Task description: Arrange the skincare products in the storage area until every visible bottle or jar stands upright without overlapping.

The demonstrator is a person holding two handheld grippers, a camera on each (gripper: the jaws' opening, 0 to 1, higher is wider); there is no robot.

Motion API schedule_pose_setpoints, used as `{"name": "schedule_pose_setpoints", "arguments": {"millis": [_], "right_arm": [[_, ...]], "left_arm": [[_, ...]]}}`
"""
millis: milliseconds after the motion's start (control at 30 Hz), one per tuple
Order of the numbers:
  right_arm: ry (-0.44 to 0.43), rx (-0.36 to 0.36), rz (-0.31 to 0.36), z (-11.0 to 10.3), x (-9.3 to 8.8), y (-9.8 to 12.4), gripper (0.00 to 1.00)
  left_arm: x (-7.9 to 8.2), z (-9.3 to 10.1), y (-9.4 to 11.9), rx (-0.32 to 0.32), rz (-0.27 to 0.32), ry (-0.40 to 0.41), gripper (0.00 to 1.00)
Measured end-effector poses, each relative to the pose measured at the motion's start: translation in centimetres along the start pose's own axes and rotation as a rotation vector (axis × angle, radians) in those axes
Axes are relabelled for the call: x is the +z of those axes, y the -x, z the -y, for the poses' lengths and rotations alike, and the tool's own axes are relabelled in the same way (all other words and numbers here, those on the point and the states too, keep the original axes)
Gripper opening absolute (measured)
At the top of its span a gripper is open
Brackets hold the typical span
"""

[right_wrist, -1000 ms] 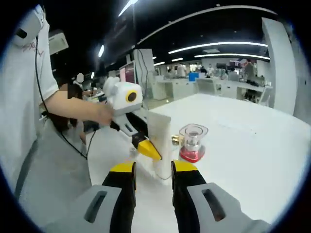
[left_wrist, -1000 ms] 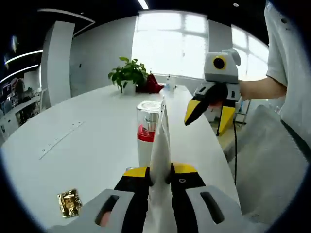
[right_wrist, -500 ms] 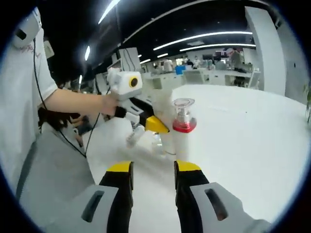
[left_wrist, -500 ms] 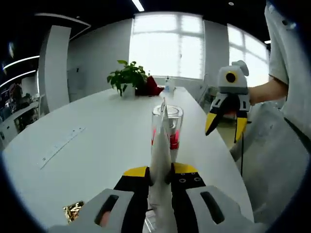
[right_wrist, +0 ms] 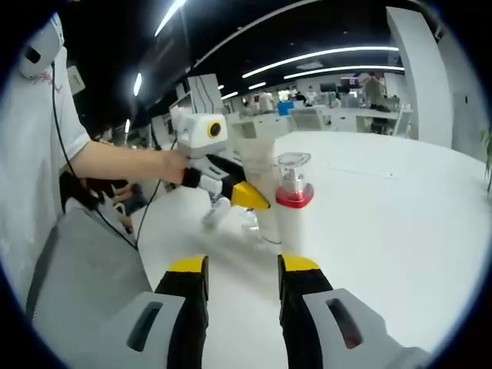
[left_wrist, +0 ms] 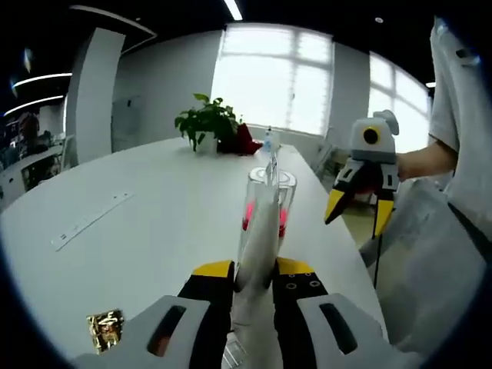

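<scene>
My left gripper [left_wrist: 251, 277] is shut on a white squeeze tube [left_wrist: 257, 231], whose flat crimped end points up and away from the camera. Right behind the tube stands a white bottle [left_wrist: 283, 187] with a red collar and a clear cap, upright on the white table [left_wrist: 138, 231]. A hand holds my right gripper [left_wrist: 356, 223] to the right of them, open and pointing down. In the right gripper view my right gripper [right_wrist: 242, 265] is open with nothing between its jaws. The bottle [right_wrist: 292, 219] stands ahead of it. The left gripper [right_wrist: 247, 197] holds the tube [right_wrist: 260, 165] just left of the bottle.
A gold foil packet [left_wrist: 105, 329] lies near the left front. A long flat strip [left_wrist: 84, 223] is set into the tabletop at the left, and a potted plant [left_wrist: 206, 123] stands at the far end. The person's body is past the table's right edge. A small pale object [right_wrist: 214, 217] lies below the left gripper.
The left gripper view has swung, so the bottle went from left of the tube to directly behind it. The right gripper has drawn off to the right and stays open.
</scene>
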State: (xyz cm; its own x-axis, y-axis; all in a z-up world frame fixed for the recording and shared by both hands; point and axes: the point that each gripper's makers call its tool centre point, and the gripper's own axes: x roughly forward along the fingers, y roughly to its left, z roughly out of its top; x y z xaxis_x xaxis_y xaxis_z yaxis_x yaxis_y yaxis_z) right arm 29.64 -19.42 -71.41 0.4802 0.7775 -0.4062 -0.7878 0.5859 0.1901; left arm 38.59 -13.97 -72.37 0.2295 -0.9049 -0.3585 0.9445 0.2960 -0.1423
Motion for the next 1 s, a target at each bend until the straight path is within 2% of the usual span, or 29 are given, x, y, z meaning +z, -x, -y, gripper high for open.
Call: {"name": "schedule_pose_setpoints", "arguments": {"millis": [167, 300, 467, 567, 633, 767, 933, 1000], "right_arm": [[-0.006, -0.005, -0.018, -0.2, -0.3, 0.0, 0.42], [-0.008, 0.002, -0.027, -0.6, -0.4, -0.1, 0.45], [-0.015, 0.000, -0.045, -1.0, -0.6, -0.3, 0.50], [-0.018, -0.006, -0.065, -1.3, -1.1, -0.4, 0.54], [-0.019, -0.008, -0.076, -1.5, -1.2, -0.4, 0.56], [-0.018, -0.014, -0.091, -2.1, -1.6, -0.6, 0.60], [-0.025, -0.036, -0.096, -2.4, -2.0, -0.5, 0.63], [-0.029, -0.041, -0.099, -2.3, -2.3, -0.4, 0.64]], "left_arm": [[0.5, 1.2, 0.0, 0.010, 0.000, 0.023, 0.20], [0.4, 0.7, 0.5, 0.032, 0.005, 0.036, 0.27], [1.0, -0.2, 2.3, 0.114, 0.035, 0.073, 0.39], [1.4, 0.1, 3.6, 0.165, 0.050, 0.091, 0.44], [1.5, -0.6, 4.2, 0.185, 0.055, 0.104, 0.49], [0.9, 0.1, 6.5, 0.257, 0.081, 0.157, 0.59], [-0.9, 1.0, 9.5, 0.345, 0.099, 0.230, 0.72], [-1.5, 1.4, 10.3, 0.361, 0.106, 0.254, 0.74]]}}
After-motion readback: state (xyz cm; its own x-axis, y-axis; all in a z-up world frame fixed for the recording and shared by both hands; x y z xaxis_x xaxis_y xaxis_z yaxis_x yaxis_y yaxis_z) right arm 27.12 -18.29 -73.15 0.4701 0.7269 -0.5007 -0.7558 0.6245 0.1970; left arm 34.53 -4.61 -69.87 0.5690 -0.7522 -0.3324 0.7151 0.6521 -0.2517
